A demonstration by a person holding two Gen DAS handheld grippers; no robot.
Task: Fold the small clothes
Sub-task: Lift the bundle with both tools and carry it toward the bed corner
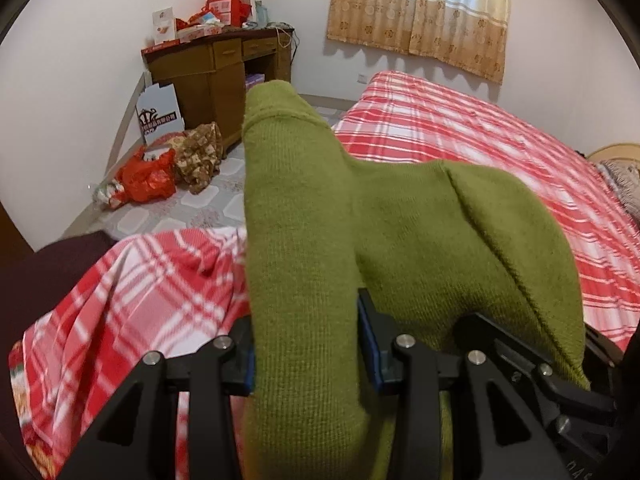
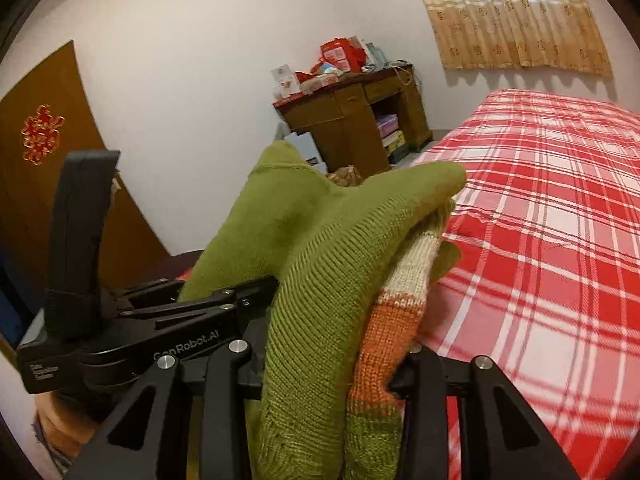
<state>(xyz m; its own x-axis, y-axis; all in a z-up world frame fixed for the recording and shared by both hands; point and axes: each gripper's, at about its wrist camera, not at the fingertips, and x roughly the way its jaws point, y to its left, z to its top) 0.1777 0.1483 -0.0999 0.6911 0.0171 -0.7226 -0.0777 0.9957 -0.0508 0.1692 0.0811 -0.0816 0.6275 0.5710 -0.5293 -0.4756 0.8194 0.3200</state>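
green knitted garment [image 1: 304, 208], a small piece of clothing, held up above the bed [image 1: 480, 136] between both claws, its cloth stretched from one to the other.

writing: in the right wrist view the body of the left claw [image 2: 236, 300] carries the white lettering "genrobot.ai"; a smaller white label on its rear block is too blurred to read. a red ornamental paper character [image 2: 40, 136] is stuck on the brown door [image 2: 48, 200]. a white box [image 1: 160, 114] on the floor beside the wooden bench [image 1: 208, 76] bears a dark printed panel that cannot be read. red boxes and cards piled on the bench carry print that is too small to make out.

left claw [image 1: 306, 344]: jaws part-way apart, closed onto a thick fold of the green knit that fills the gap between the blue pads [image 1: 366, 344] and runs forward over them.

right claw [image 2: 340, 364]: jaws part-way apart, clamped on a bunched fold of the same garment; here a band of orange, cream and green stripes [image 2: 396, 304] lies against the right finger, plain green knit against the left.

setting: bed covered with a red and white checked sheet [image 2: 540, 220]; a red plastic bag [image 1: 148, 178] and a brown patterned cloth [image 1: 200, 156] lie on the tiled floor near the bench; patterned curtain [image 1: 420, 8] hangs on the wall above the bed.
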